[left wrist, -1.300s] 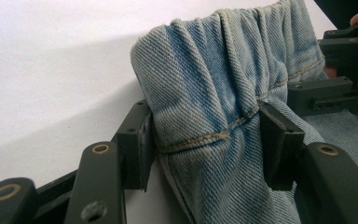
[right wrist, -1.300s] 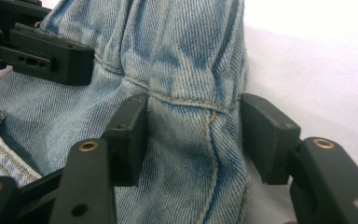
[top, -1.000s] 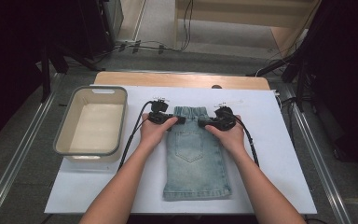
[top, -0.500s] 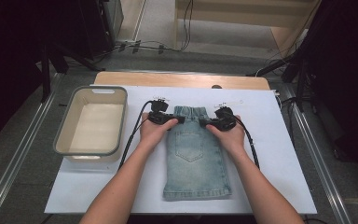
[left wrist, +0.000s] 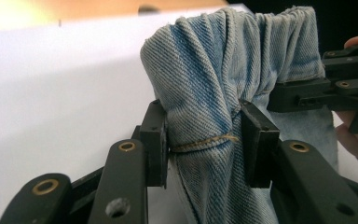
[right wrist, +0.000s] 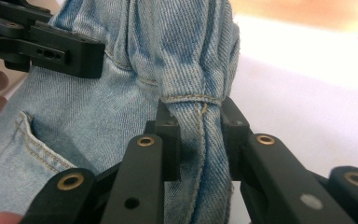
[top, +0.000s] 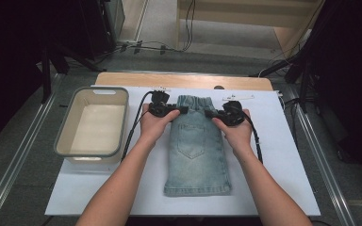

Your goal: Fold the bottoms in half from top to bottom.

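Folded light-blue jeans (top: 197,150) lie lengthwise on the white sheet (top: 283,160), waistband at the far end, a back pocket facing up. My left gripper (top: 181,110) is shut on the waistband's left edge; its jaws pinch bunched denim (left wrist: 205,93) at a seam. My right gripper (top: 208,113) is shut on the waistband's right edge, where the jaws clamp a denim fold (right wrist: 200,126). Across the waistband, the right gripper (left wrist: 326,88) faces the left gripper view, and the left gripper (right wrist: 51,46) faces the right gripper view.
A grey-rimmed plastic bin (top: 75,110) stands on the sheet's left side, close to my left forearm. Cables trail from both grippers along the forearms. A wooden table edge (top: 184,80) runs behind the sheet. Metal rails flank the table.
Both grippers, still holding the waistband, have shifted slightly toward the near side, and the jeans have slid with them.
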The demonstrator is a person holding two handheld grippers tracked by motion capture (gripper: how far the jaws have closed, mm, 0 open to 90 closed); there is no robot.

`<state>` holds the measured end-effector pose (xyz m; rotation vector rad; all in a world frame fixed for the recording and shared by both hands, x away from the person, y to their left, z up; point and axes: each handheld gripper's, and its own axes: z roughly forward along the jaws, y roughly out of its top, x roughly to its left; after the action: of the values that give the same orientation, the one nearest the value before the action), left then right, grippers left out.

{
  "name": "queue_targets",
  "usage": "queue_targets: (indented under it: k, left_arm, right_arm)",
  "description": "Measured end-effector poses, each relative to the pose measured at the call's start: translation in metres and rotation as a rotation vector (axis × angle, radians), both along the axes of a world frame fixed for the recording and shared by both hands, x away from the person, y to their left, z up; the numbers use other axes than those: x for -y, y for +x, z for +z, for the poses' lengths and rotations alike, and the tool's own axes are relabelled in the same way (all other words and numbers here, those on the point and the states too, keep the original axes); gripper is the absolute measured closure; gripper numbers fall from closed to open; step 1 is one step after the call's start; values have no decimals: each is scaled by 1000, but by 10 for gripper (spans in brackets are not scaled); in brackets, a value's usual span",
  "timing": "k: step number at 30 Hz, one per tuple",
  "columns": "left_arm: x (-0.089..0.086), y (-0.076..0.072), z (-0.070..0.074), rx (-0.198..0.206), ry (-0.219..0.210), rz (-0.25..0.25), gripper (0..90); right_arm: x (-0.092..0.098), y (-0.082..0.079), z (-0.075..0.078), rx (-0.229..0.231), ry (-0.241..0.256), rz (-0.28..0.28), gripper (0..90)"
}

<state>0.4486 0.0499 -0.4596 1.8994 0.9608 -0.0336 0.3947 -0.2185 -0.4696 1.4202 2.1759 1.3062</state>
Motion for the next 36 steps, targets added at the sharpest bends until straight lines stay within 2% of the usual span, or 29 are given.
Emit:
queue_targets:
  k: [2,4,6,9,11,13,18,25,31,36]
  left_arm:
    - [0,4,8,36,-9,-7,577]
    - [2,6,14,69,0,-9,577]
    - [3,8,23,126,6,-8,575]
    - [5,7,35,179,6,22,570]
    - [6,5,40,220,1,31,569]
    - [6,5,42,245,-5,31,569]
    - [8,-1,39,287,16,9,568]
    - [9,-7,29,296,21,-10,567]
    - [8,-14,26,323,25,-40,567]
    - [6,-18,21,313,5,-43,567]
  right_arm:
    - [1,1,7,32,8,-11,732]
    - [2,2,12,61,15,-16,731]
    - [2,4,17,91,9,-15,731]
    - [4,7,27,146,20,-17,729]
    - [3,8,35,174,6,-14,729]
    - [4,9,41,195,0,-14,729]
    - [7,7,36,235,-19,15,726]
    - [12,1,21,252,-22,27,725]
    - [15,-7,15,284,-44,43,726]
    - [15,-12,9,302,-59,57,730]
